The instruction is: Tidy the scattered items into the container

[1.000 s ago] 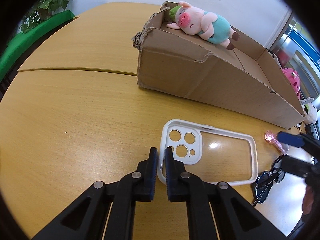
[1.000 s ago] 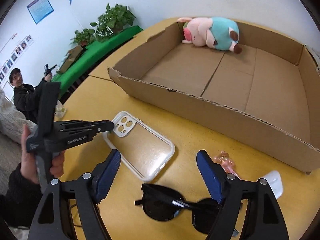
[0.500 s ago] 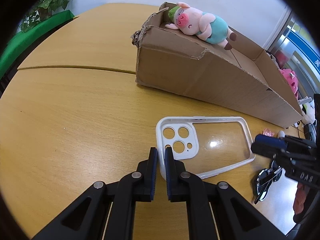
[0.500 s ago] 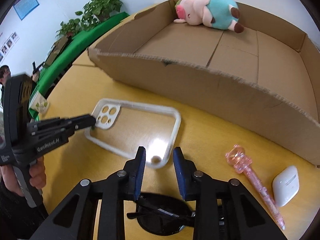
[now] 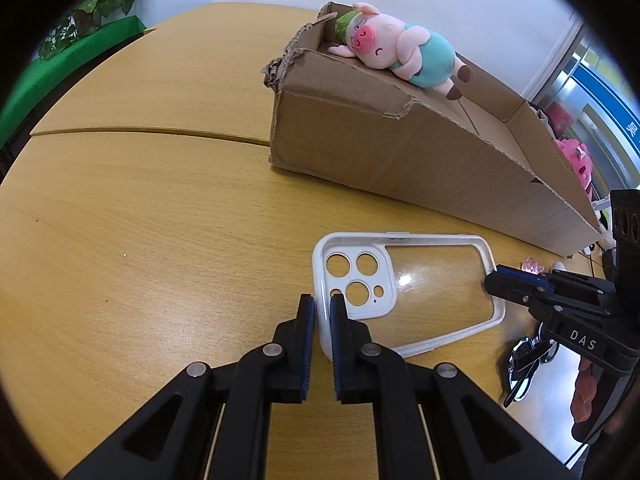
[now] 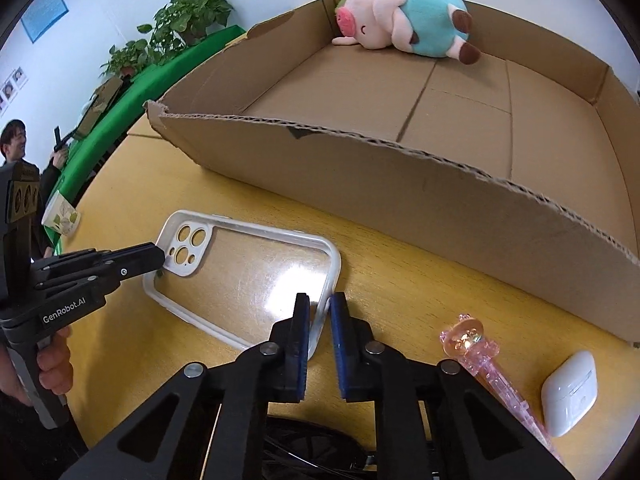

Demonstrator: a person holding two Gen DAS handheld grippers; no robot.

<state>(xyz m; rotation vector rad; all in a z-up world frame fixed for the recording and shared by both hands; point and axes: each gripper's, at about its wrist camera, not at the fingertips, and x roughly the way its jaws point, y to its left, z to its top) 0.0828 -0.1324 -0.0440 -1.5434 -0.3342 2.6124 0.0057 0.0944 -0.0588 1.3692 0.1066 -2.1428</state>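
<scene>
Both grippers are clenched on the same thing: the left gripper [image 5: 323, 314] pinches the camera-cutout corner of the white-rimmed, clear-backed phone case [image 5: 404, 288], and the right gripper [image 6: 320, 314] pinches the rim at the opposite end. The case sits on or just above the pale wooden counter [image 5: 140, 240], just in front of the near wall of the wide, shallow brown cardboard box [image 6: 400, 184]; whether it has left the surface I cannot tell.

The main risk looks to be the two-handed hold itself. The rim is thin, smooth and probably flexible plastic, so if the hands pull apart or rise unevenly the case could twist, bow, or slip out of one pair of pads. The box's near wall is corrugated with a ragged, torn top edge, and a low carry could snag the rim on it or shove the light box along the counter.

Inside the box, against the far wall, lies a soft pink plush pig in a teal outfit [image 6: 400, 20]. Not yet tidied are a glittery pink translucent pen with an animal-shaped top [image 6: 480, 356], a glossy white rounded earbud case [image 6: 568, 392], and dark sunglasses [image 5: 524, 368] just below the right gripper.
</scene>
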